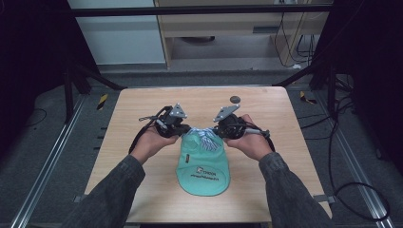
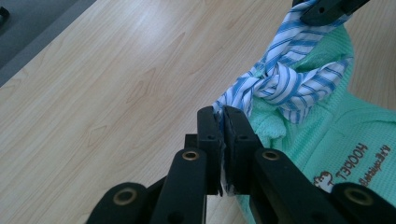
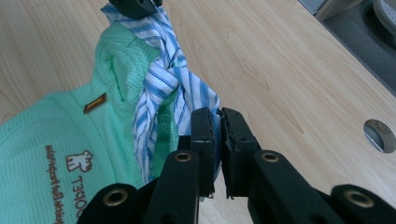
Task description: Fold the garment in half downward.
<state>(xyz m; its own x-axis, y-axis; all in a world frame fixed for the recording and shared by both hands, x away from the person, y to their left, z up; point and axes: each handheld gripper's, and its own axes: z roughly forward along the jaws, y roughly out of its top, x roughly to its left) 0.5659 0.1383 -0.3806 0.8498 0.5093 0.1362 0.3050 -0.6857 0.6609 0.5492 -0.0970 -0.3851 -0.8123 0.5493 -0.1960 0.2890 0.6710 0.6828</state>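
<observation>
My left tool [image 2: 219, 122] and right tool [image 3: 217, 123] are each clamped on one end of the striped tie [image 2: 280, 86], so pulling them apart should tighten its knot. The green bib [image 1: 203, 166] lies at the table's [image 1: 142, 109] middle, its neck end raised between both tools.

Mint green garment [image 1: 203, 170] laid at table [image 1: 142, 102] centre, striped tie [image 1: 205, 138] at its 12 o'clock pinched by left gripper [image 1: 186, 128] and right gripper [image 1: 215, 131], small round disc [image 1: 235, 99] at 1 o'clock
</observation>
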